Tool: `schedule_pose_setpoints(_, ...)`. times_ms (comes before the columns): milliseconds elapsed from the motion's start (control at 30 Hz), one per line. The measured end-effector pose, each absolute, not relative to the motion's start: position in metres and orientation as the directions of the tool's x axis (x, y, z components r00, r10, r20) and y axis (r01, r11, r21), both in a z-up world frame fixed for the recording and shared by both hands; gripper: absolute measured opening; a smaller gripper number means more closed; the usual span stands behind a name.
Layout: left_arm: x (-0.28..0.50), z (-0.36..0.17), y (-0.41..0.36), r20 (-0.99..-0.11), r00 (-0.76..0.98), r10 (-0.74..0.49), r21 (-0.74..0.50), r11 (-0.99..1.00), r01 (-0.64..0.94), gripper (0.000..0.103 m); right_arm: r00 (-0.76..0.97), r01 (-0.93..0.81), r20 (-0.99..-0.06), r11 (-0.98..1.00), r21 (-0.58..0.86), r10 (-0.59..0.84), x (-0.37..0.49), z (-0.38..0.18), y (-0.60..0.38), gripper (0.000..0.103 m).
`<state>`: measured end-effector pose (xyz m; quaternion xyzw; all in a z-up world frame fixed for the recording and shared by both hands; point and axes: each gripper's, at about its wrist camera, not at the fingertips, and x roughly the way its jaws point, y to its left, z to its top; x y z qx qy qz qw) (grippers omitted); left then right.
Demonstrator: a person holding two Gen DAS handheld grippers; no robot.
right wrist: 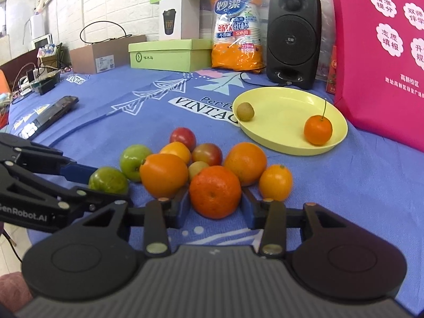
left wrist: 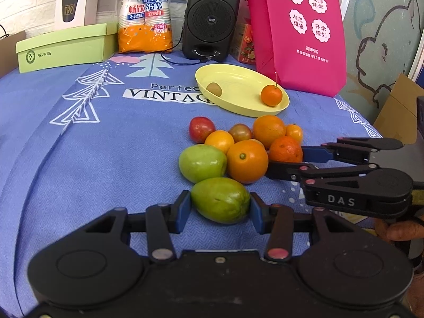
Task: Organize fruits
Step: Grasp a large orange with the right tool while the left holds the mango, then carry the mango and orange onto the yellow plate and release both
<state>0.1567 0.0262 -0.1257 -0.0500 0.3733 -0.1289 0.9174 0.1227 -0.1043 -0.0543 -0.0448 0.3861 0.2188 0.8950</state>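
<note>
left wrist view: the left gripper point(left wrist: 220, 208) has its blue pads set against both sides of a green fruit point(left wrist: 220, 200), which looks like a green mango and lies on the blue cloth of the worktop point(left wrist: 79, 159) at the near edge of the fruit pile. the jaws are closed on it, and the fruit rests on the cloth, not lifted.

right wrist view: the right gripper point(right wrist: 215, 208) brackets a rough-skinned orange point(right wrist: 215, 190) at the front of the same pile. its pads sit at the fruit's two flanks and appear to touch it; the jaws read as closed on the orange, which also sits on the cloth. a smooth orange point(right wrist: 164, 175) stands just beside it on one side and a small orange citrus point(right wrist: 275, 181) on the other.

the yellow plate point(right wrist: 288, 145) lies beyond the pile, near the pink bag point(right wrist: 384, 53), and holds only a small brownish-green fruit point(right wrist: 245, 111) and a stemmed mandarin point(right wrist: 318, 129). the rest of the pile, with a green apple-like fruit point(right wrist: 135, 160) and reddish tomatoes or plums, is not yet sorted.

assessment: the step in hand is a double pick, one fruit per gripper. progress is early, with two fruits plated and about ten on the cloth.

next move calls for a straight lift of each fruit clear of its neighbours, since both touch or stand close to other round fruit that could roll, then a carry over the pile to bare areas of the plate. the two grippers stand near each other, so the lifts need spacing.
</note>
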Motion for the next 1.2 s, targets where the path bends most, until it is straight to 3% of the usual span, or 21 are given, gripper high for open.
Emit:
schedule_pose_setpoints(667, 0.153, -0.087, 0.041, -0.621, 0.727, -0.294, -0.182, 0.956, 0.231, 0.046, 0.671, -0.372, -0.668, 0.925, 0.074, 0.324, 0.107, -0.019, -0.135, 0.040)
schedule_pose_setpoints(1200, 0.303, -0.061, 0.009, -0.584, 0.757, -0.293, -0.119, 0.954, 0.277, 0.046, 0.702, -0.359, -0.651, 0.933, 0.025, 0.287, 0.204, -0.015, -0.141, 0.040)
